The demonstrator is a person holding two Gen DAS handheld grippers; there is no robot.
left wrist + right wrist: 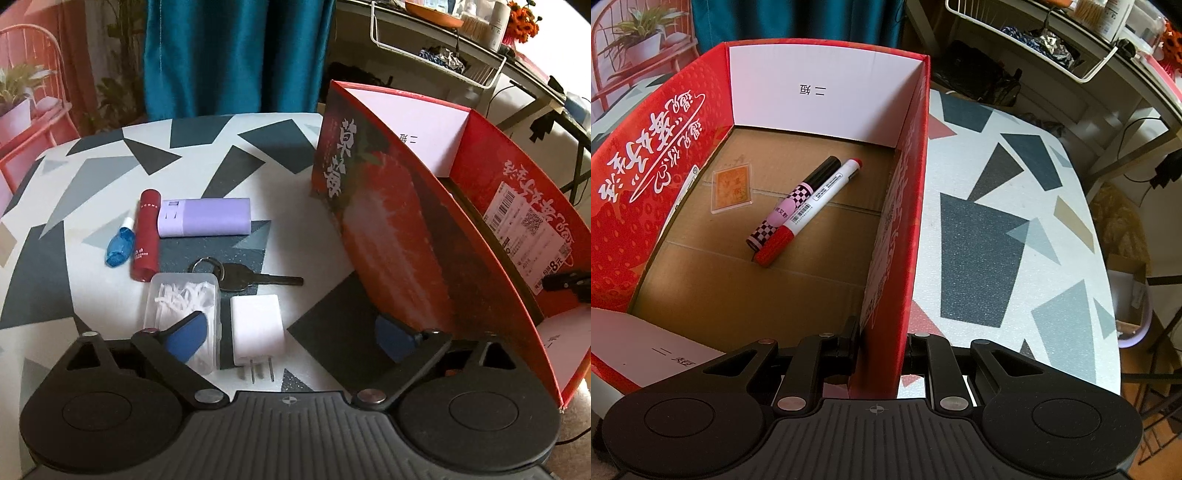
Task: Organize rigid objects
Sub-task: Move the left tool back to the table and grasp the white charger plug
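**Counter, box and six loose items**

You're working on a round-edged counter printed with grey and dark triangles; behind it hang a teal curtain and a red chair.

Six loose items lie in one cluster: one blue bottle, one red tube, one lilac case, one key, one clear floss-pick box and one white charger.

Your left claw is spread wide over the charger, gripping nothing.

Your right claw is pressed together on the near wall of the red box, which stands beside the cluster. Inside lie two markers and one orange card, leaving much bare floor.
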